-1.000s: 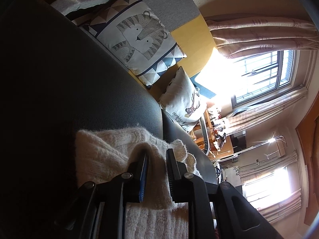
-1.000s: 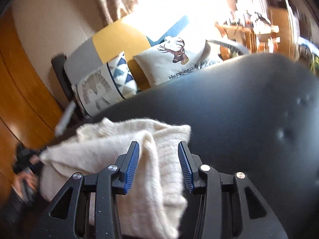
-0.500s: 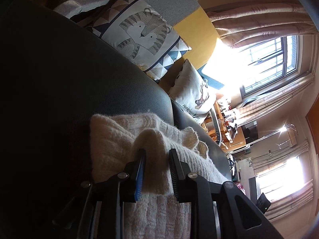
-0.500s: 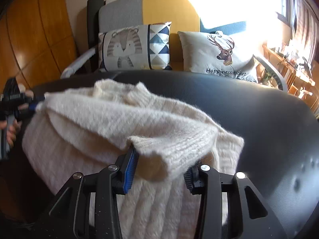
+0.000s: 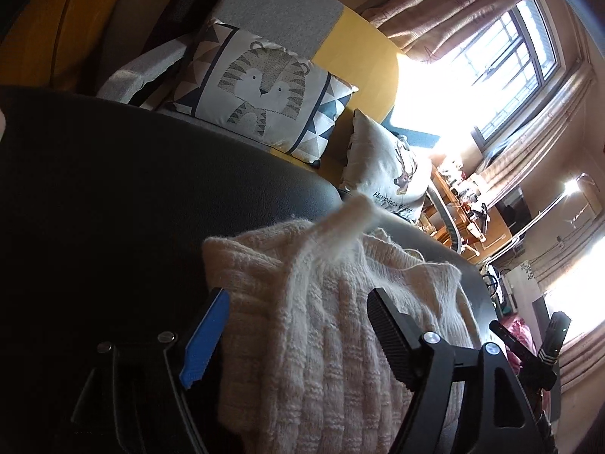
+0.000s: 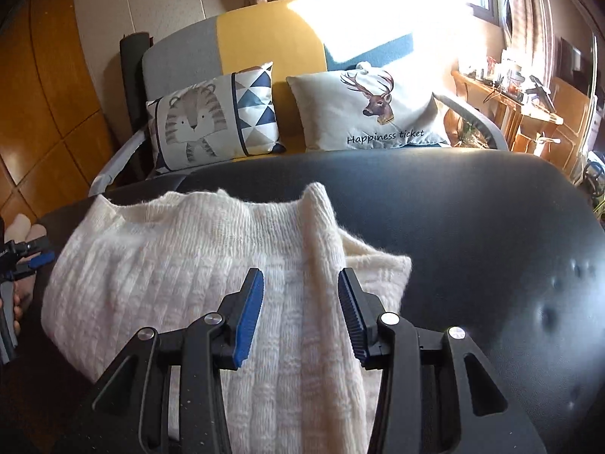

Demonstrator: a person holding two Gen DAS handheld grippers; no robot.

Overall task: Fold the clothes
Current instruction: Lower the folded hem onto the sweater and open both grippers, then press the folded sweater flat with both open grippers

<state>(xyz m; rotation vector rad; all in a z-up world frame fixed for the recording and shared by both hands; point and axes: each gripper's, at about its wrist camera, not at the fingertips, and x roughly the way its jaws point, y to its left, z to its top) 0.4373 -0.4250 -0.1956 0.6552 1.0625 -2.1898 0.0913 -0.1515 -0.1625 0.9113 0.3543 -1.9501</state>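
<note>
Right wrist: cream ribbed sweater (image 6: 196, 265), folded.

Cream rib-knit sweater (image 6: 196, 265) on black surface (image 6: 472, 208); blue-padded black tool (image 6: 300, 306); grey, yellow and blue sofa (image 6: 264, 38); tiger-print cushion (image 6: 211, 117) with blue triangles; white deer-print cushion (image 6: 363, 109).

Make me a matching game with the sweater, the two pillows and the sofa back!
Things:
1. sweater
2. left pillow
3. right pillow
4. sofa back

Descriptions:
A. deer picture
B. cream knit, lying on the black surface
C. grey, yellow and blue
D. tiger picture

Pairs: 1-B, 2-D, 3-A, 4-C
</note>
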